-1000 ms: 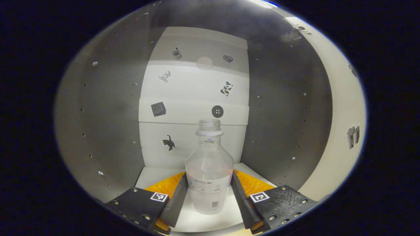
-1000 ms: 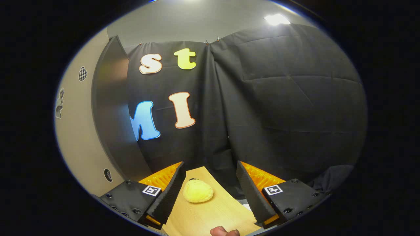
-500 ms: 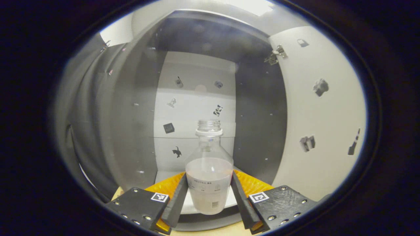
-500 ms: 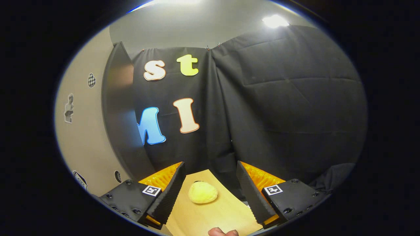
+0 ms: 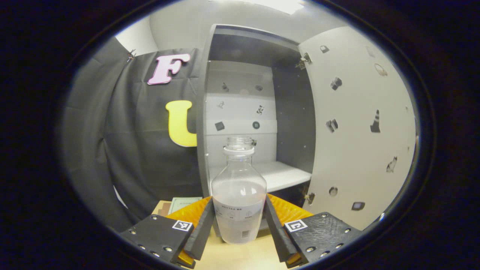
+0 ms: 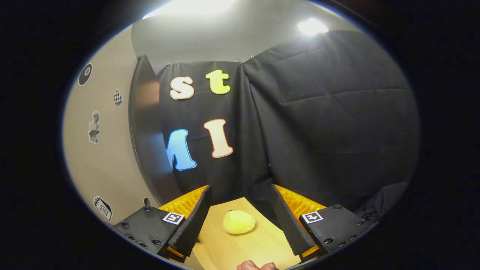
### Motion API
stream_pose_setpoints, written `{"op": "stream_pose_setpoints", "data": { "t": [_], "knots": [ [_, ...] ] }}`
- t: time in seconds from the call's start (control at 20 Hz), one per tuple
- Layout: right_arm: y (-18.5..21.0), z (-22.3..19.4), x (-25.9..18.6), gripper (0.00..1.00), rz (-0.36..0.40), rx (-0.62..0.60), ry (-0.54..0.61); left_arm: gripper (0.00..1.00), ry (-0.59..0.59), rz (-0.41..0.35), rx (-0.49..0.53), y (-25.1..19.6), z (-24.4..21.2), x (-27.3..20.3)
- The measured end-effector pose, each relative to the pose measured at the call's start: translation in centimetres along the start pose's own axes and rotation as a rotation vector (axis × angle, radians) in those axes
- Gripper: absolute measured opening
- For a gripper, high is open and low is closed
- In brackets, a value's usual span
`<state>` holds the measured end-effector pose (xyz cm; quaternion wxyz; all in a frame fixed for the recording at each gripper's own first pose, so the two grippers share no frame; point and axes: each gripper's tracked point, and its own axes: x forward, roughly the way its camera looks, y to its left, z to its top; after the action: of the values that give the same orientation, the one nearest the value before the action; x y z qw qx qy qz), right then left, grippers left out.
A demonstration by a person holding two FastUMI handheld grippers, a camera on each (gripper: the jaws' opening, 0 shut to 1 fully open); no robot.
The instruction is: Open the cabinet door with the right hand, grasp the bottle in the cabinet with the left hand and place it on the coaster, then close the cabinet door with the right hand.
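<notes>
1. Left gripper view: your left gripper [image 5: 239,225] is clamped on one clear, uncapped bottle [image 5: 239,195], both fingers pressing its labelled lower body. The bottle stands upright between the jaws, outside the cabinet [image 5: 243,112], above the wooden table [image 5: 240,257]. The door [image 5: 360,127] hangs open at right, stickers scattered over it. One shelf [image 5: 279,174] lies behind the bottle. A green card [image 5: 182,204] lies on the table at left.
2. Right gripper view: your right gripper [image 6: 240,221] has its jaws apart, holding nothing. One yellow lump [image 6: 239,222] rests on the table between them, farther off. The door's edge [image 6: 144,131] stands at left. A fingertip [image 6: 255,266] shows at the bottom edge.
</notes>
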<state>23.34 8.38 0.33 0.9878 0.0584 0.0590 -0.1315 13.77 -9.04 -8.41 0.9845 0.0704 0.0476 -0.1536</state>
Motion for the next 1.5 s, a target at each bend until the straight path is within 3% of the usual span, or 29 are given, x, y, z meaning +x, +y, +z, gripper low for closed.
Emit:
{"op": "stream_pose_setpoints", "data": {
  "t": [0.25, 0.3, 0.4, 0.8, 1.05, 1.15, 1.25, 1.35, 1.5],
  "knots": [
    [0.4, -0.5, -1.4, 0.98, 0.010, -0.004, -0.026, 0.72, 0.074, 0.023, 0.069, 0.0, -9.6, -5.0],
    [0.4, -0.9, -1.6, 0.93, 0.013, -0.006, -0.019, 0.74, 0.085, 0.027, 0.062, -0.1, -11.3, -5.8],
    [0.2, -1.6, -2.1, 0.98, 0.011, -0.023, 0.002, 0.74, 0.102, 0.039, 0.038, -0.3, -14.2, -7.0],
    [0.3, -1.2, -3.6, 0.98, -0.011, -0.094, -0.005, 0.74, 0.092, 0.079, 0.002, -1.6, -22.3, -9.7],
    [0.6, -1.8, -4.6, 0.93, -0.014, -0.033, 0.020, 0.75, 0.089, 0.082, 0.000, -3.0, -26.4, -10.0],
    [-0.6, -2.1, -4.9, 0.98, -0.049, 0.034, 0.036, 0.74, 0.091, 0.088, 0.023, -3.0, -28.0, -10.1],
    [-1.5, -2.7, -4.4, 0.92, -0.080, 0.093, 0.069, 0.74, 0.092, 0.083, 0.004, -3.4, -28.8, -10.3],
    [-2.3, -4.2, -3.8, 0.98, -0.108, 0.123, 0.133, 0.75, 0.088, 0.074, 0.003, -3.4, -29.2, -10.1],
    [-2.5, -3.5, -4.1, 0.93, -0.123, 0.129, 0.103, 0.75, 0.088, 0.070, 0.011, -3.3, -29.8, -10.2]
  ]
}}
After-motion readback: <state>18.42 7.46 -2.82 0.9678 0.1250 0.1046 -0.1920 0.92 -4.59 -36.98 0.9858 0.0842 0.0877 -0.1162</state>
